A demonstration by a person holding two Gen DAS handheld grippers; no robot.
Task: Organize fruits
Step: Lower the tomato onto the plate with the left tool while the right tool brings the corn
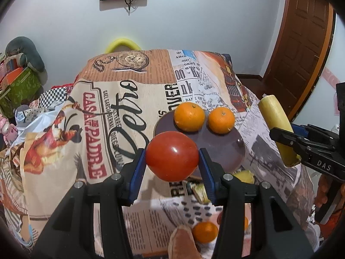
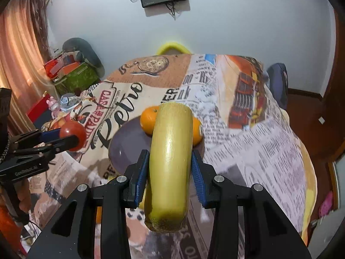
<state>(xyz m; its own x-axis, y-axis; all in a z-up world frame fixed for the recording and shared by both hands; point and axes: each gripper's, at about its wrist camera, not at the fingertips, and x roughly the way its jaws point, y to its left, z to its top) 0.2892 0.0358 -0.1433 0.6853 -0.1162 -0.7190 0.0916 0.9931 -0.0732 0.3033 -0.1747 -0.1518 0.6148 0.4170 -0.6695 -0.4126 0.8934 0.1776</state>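
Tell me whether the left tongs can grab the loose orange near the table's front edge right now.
Probably not: the left tongs are shut on a tomato, so they'd have to set it down first. The loose orange lies below them.

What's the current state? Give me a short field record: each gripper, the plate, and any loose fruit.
left gripper: shut on the red tomato, held above the table
right gripper: shut on the yellow-green banana piece, also off the table
plate: dark purple, on the printed tablecloth
on plate: two oranges, side by side at its far edge
loose fruit: one more orange on the cloth near the table's front edge
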